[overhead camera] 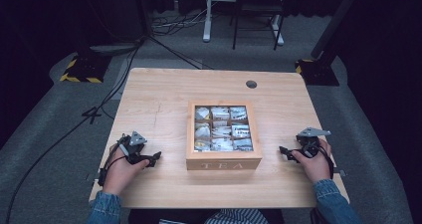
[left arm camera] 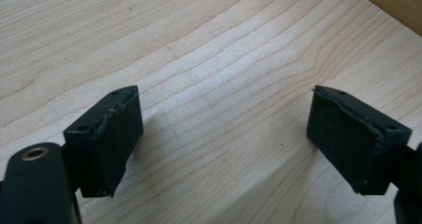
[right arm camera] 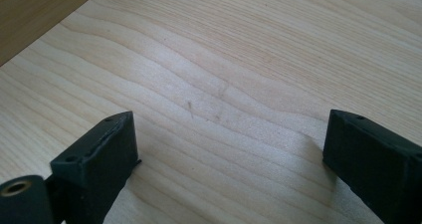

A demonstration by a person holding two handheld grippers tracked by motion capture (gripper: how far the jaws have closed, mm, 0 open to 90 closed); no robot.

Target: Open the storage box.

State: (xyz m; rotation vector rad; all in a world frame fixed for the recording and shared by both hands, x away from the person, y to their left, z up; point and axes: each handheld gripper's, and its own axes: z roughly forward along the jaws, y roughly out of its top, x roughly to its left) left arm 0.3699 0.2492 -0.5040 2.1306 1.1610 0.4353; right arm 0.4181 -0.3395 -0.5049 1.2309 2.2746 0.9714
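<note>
A wooden tea box [overhead camera: 224, 160] is set near the middle of the table [overhead camera: 154, 109], with its lettered front wall turned toward the person and its glass lid closed over nine compartments of tea bags [overhead camera: 222, 128]. Bare wood is left on every side of the box: a wide strip behind it up to the far edge, where a round cable hole [overhead camera: 251, 84] is cut, a narrower strip in front of it down to the near edge, and open stretches to the left and right. The left gripper [overhead camera: 155, 157] is held low over the left stretch, well apart from the box, pointing toward it, and near the table's left edge. The right gripper [overhead camera: 283, 151] is held the same way over the right stretch, just beside the right edge and apart from the box. In the left gripper view the jaws are seen spread wide, with nothing but bare wood between them, and a corner of the box is shown at the upper right. In the right gripper view the jaws are likewise spread wide and empty over the wood, with the box wall at the upper left. Nothing is gripped or touched by either gripper.
</note>
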